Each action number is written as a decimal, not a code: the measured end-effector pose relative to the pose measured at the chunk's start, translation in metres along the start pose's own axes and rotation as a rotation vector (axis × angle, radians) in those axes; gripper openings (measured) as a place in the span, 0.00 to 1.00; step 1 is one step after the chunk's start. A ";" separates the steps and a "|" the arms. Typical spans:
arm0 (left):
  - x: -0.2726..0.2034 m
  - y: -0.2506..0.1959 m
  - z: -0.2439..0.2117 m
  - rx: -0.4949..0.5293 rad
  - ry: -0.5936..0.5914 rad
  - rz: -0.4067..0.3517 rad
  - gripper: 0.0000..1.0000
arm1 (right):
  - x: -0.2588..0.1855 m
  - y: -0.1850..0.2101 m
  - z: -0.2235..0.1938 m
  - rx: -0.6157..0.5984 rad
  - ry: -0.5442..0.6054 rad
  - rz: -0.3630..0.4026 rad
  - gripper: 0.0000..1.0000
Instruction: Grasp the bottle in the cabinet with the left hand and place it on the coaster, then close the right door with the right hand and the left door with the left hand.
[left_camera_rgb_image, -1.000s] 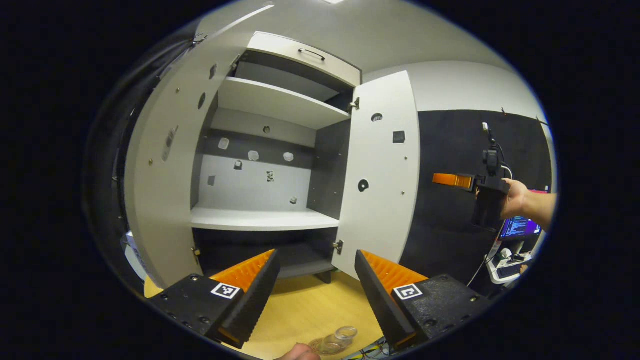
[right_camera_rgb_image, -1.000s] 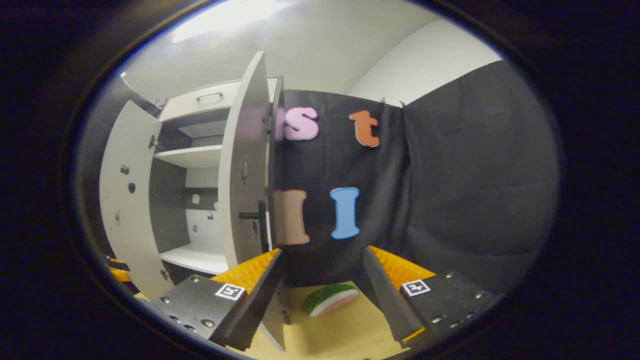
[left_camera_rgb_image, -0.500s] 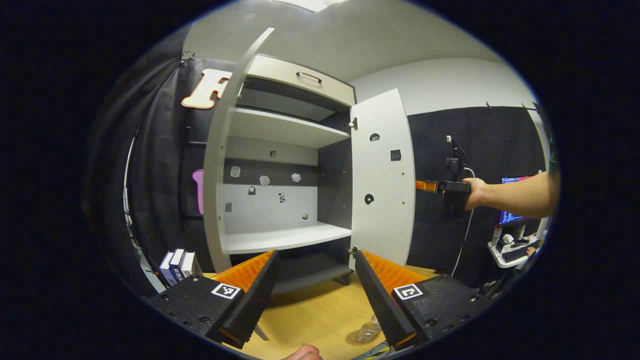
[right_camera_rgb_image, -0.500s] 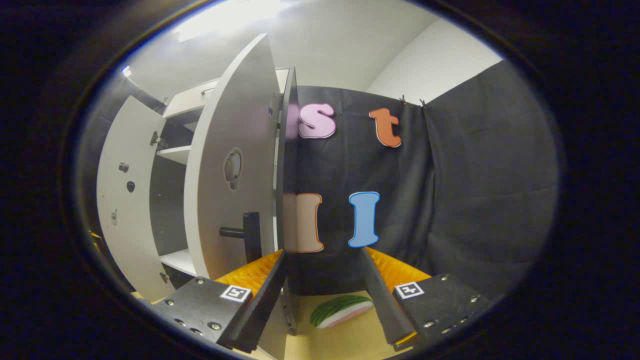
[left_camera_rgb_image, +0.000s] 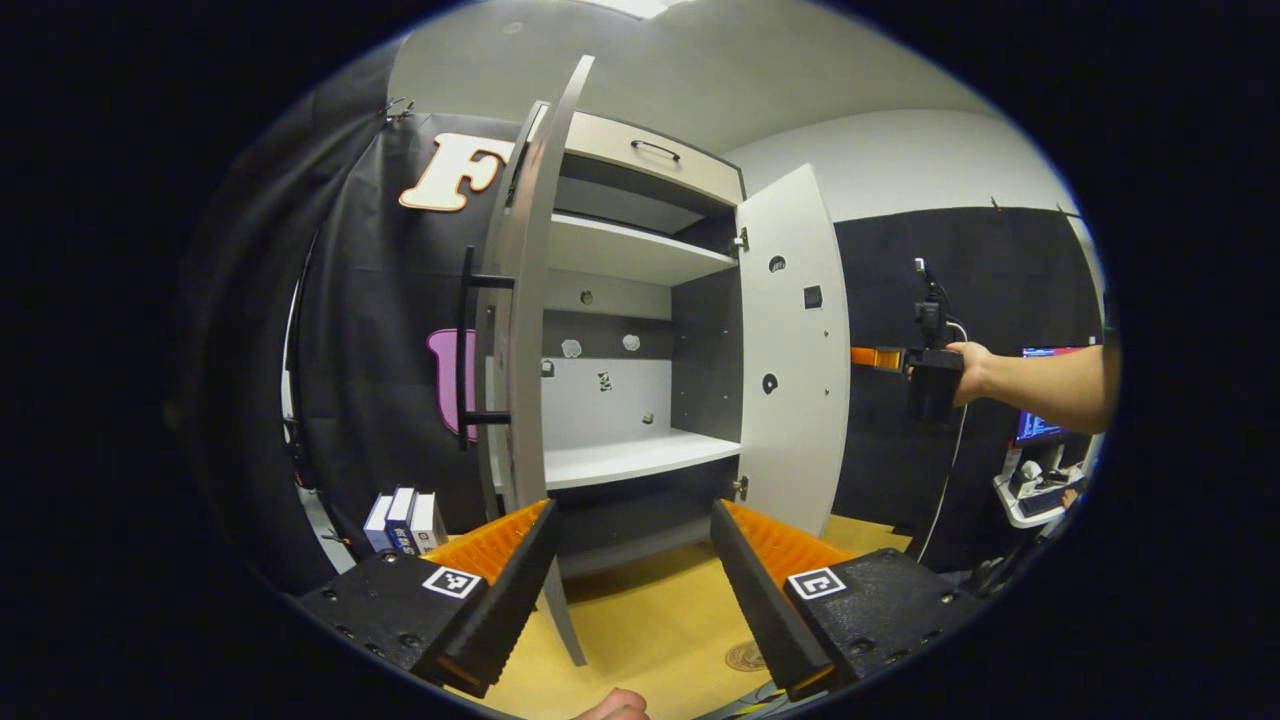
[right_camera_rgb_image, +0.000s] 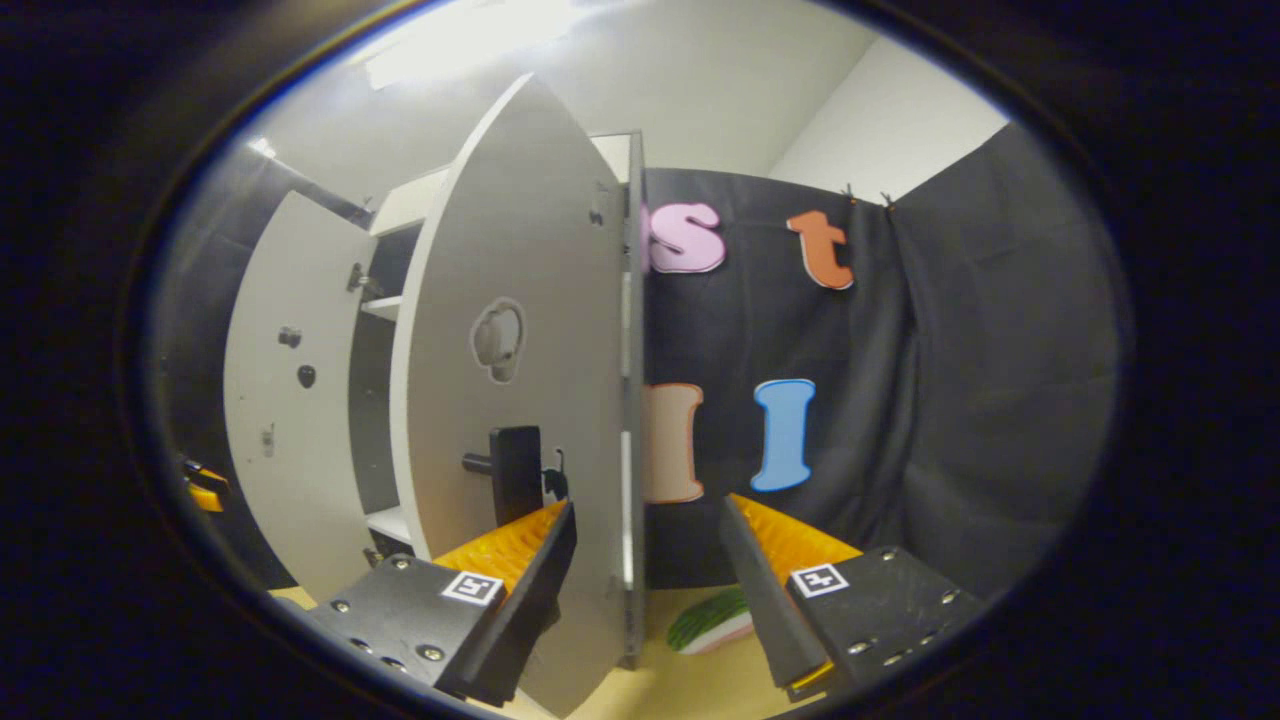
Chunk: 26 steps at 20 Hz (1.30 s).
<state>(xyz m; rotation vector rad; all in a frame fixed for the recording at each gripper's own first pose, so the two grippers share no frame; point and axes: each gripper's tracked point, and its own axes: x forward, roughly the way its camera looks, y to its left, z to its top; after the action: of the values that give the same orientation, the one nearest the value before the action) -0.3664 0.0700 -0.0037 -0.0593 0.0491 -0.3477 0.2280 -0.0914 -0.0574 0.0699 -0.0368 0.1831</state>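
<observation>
In the left gripper view, the left door (left_camera_rgb_image: 520, 300) is seen edge-on, swung out from the cabinet (left_camera_rgb_image: 640, 330), with the left gripper (left_camera_rgb_image: 630, 575) held before it, jaws spread wide and empty. The coaster (left_camera_rgb_image: 745, 656) is seen on the desk (left_camera_rgb_image: 640, 620) just beside the right jaw; whether the bottle stands on it cannot be told. In the right gripper view, the right door (right_camera_rgb_image: 520, 380) is seen partly swung, its edge between the wide, empty jaws of the right gripper (right_camera_rgb_image: 645, 570).

Books (left_camera_rgb_image: 402, 520) left of cabinet (left_camera_rgb_image: 640, 330); coaster (left_camera_rgb_image: 746, 656) before it
</observation>
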 end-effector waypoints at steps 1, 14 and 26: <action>-0.002 0.004 0.001 0.002 0.001 0.008 0.96 | 0.005 0.009 0.000 0.002 -0.014 0.002 0.85; -0.034 0.107 -0.002 -0.048 0.018 0.231 0.96 | 0.051 0.098 -0.017 0.079 -0.050 0.148 0.91; -0.010 0.193 0.023 -0.180 0.014 0.389 0.92 | -0.061 0.111 -0.028 0.065 -0.040 0.106 0.91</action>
<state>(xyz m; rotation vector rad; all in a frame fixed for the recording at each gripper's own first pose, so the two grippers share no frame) -0.3095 0.2557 0.0065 -0.2226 0.1036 0.0461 0.1484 0.0083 -0.0809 0.1364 -0.0749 0.2885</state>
